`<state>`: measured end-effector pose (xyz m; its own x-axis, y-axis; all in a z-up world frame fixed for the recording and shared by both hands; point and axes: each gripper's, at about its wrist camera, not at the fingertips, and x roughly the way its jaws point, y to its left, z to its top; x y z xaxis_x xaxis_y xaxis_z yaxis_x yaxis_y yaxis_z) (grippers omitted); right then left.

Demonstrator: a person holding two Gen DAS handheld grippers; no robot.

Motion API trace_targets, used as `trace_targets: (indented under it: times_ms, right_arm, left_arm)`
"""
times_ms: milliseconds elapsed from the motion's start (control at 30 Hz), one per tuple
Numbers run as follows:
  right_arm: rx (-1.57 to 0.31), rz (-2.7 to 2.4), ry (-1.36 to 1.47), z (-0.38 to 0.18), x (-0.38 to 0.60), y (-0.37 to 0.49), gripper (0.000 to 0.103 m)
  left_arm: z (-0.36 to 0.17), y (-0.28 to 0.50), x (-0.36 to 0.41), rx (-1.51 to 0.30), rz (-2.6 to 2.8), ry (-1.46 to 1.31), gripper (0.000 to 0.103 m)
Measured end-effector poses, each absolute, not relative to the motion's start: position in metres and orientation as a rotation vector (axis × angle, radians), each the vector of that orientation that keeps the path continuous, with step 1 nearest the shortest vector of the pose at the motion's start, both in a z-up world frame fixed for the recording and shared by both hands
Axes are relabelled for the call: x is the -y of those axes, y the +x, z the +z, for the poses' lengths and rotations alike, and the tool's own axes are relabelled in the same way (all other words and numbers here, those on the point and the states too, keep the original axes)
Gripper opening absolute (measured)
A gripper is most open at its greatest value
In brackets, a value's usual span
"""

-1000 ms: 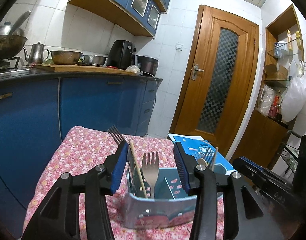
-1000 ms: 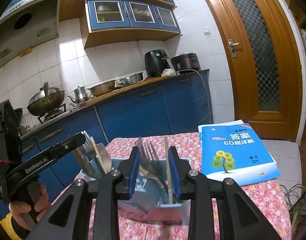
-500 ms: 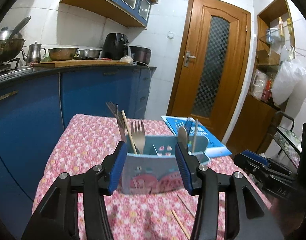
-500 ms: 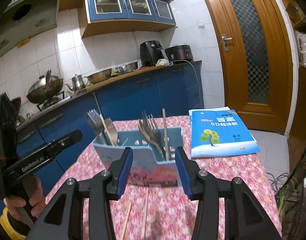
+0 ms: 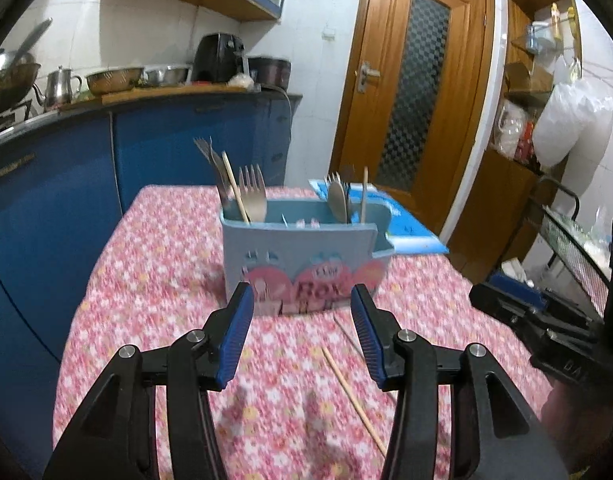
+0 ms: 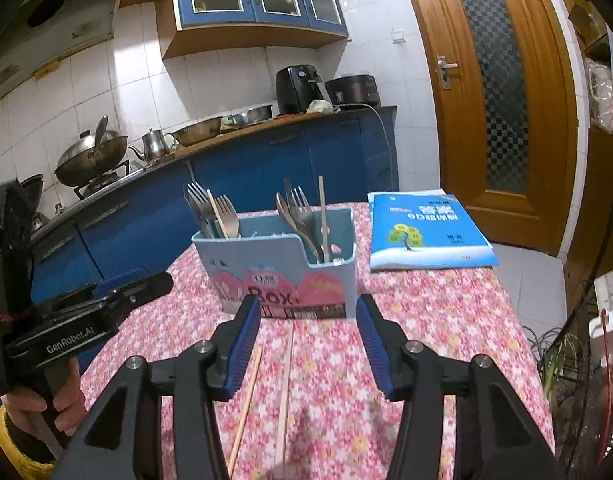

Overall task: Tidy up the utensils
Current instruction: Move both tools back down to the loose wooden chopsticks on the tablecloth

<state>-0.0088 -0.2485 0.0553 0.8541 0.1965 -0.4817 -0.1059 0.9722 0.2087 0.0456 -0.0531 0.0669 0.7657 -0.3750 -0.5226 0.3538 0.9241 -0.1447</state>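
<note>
Utensil box (image 6: 290, 276) standing upright on floral-clothed counter (image 6: 426, 320), holding forks (image 6: 210, 212) and one chopstick in left compartment, more forks plus chopstick (image 6: 323, 220) in right. Two loose chopsticks (image 6: 284, 392) lying on cloth just before box. Blue booklet (image 6: 426, 232) lying beside box, to its right. Left gripper (image 5: 302, 312) hovering before box, jaws apart, gripping nothing. Right gripper (image 6: 308, 320) doing likewise, jaws apart, empty.

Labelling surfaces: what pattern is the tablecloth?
Pink floral print, small flowers all over the tablecloth; clearest in the right wrist view.
</note>
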Motion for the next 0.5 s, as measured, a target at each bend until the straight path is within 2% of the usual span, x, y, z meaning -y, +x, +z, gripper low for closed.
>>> trace_targets:
  times_ms: [500]
  right_arm:
    - [-0.587,0.127,0.202,0.033,0.268,-0.035,0.059]
  left_arm:
    - [0.026,0.037,0.084,-0.781,-0.407,0.009,0.052]
